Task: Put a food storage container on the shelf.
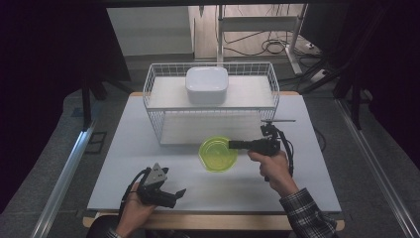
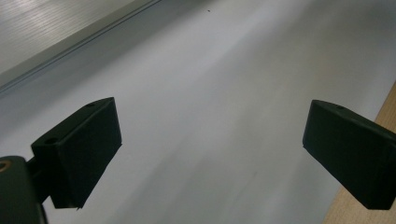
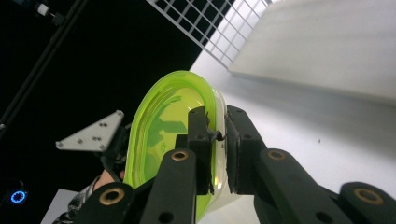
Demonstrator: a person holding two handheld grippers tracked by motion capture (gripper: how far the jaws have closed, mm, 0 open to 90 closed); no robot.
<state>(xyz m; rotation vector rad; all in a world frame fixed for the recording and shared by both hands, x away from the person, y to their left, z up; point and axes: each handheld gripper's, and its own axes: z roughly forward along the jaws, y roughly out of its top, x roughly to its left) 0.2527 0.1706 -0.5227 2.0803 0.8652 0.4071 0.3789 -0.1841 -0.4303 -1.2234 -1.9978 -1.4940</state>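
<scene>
A translucent green bowl (image 1: 217,154) hovers over the middle of the white table (image 1: 148,163), just in front of a wire basket. My right gripper (image 1: 233,145) is shut on the bowl's right rim. In the right gripper view the two jaws pinch the green bowl's (image 3: 159,135) wall, one inside and one outside, at my right gripper (image 3: 218,140). My left gripper (image 1: 179,192) rests low at the table's front left, pointing right, open. In the left gripper view my left gripper (image 2: 210,149) has its jaws wide apart with bare table between them.
A white wire basket (image 1: 153,87) stands on a raised shelf at the back of the table, with a white square dish (image 1: 206,84) in it. The wooden front edge of the table (image 2: 369,214) lies close by the left gripper. Dark floor surrounds the table.
</scene>
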